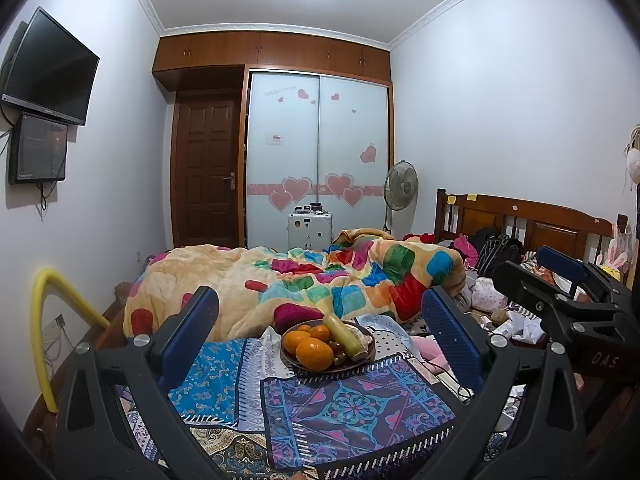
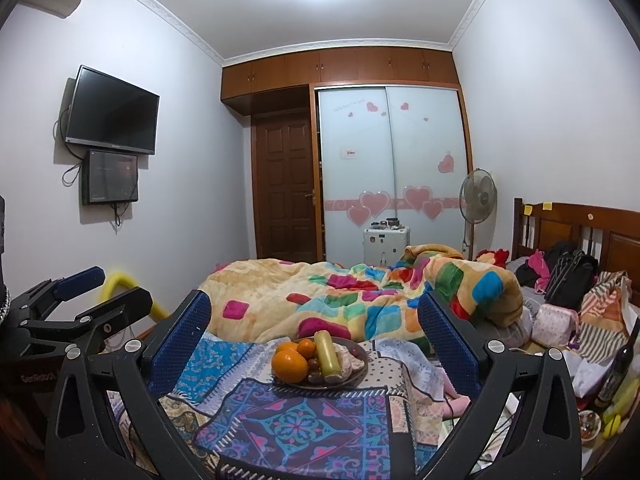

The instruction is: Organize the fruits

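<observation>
A dark round plate (image 1: 366,361) (image 2: 358,376) sits on patterned cloths on the bed. It holds oranges (image 1: 314,353) (image 2: 289,365), a yellow-green cylindrical fruit (image 1: 341,334) (image 2: 327,352), small dark fruits and pale pieces. My left gripper (image 1: 320,320) is open and empty, raised in front of the plate. My right gripper (image 2: 314,320) is open and empty, also raised in front of it. Each gripper shows at the edge of the other's view: the right one (image 1: 552,280), the left one (image 2: 96,292).
A patterned purple mat (image 1: 352,412) (image 2: 300,424) lies before the plate. A colourful blanket (image 1: 320,280) is heaped behind it. Bags and clothes (image 2: 568,284) clutter the right by the headboard. A dark bottle (image 2: 616,372) and bananas (image 2: 622,404) stand at the far right. A yellow tube (image 1: 44,320) is on the left.
</observation>
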